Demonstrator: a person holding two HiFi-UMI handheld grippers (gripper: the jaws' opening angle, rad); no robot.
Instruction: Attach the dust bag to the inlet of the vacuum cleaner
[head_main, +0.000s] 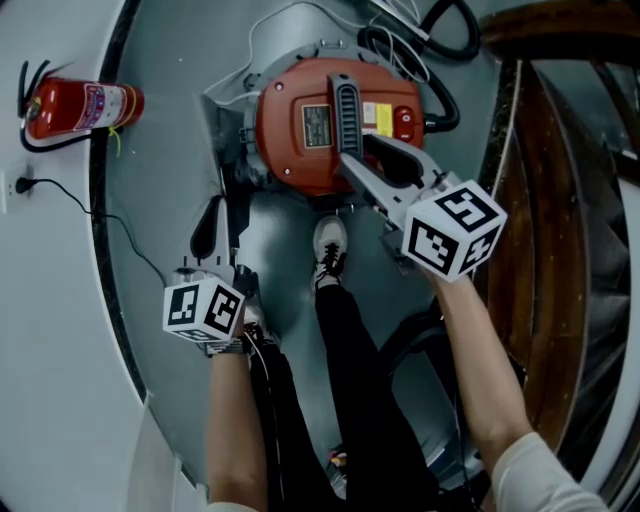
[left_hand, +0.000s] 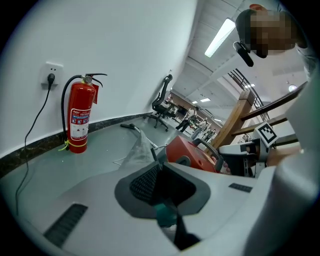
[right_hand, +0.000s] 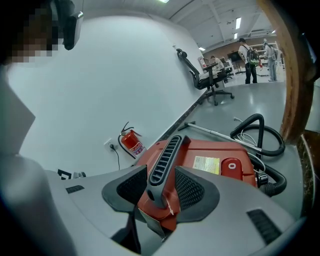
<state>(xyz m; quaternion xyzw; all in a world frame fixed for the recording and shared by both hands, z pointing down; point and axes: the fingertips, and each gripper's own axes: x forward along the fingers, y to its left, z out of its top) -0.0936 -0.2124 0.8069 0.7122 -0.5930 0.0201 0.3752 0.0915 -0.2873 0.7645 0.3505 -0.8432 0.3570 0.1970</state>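
The red vacuum cleaner (head_main: 335, 125) sits on the grey floor with its black ribbed handle (right_hand: 165, 162) on top. My right gripper (head_main: 350, 160) reaches over it, and the handle runs between its two pads, which press on its sides (right_hand: 161, 192). The grey dust bag (left_hand: 136, 150) lies crumpled at the vacuum's left side (head_main: 228, 105). My left gripper (head_main: 222, 215) is low at the left of the vacuum, its pads (left_hand: 145, 182) together on a thin dark edge of the bag. The vacuum's inlet is hidden.
A red fire extinguisher (head_main: 80, 107) stands by the white wall, next to a plugged socket (left_hand: 51, 75). The black hose (right_hand: 260, 130) and a metal wand (right_hand: 225, 134) lie behind the vacuum. Wooden stair rails (head_main: 530, 200) rise at the right. The person's shoe (head_main: 330, 250) is just before the vacuum.
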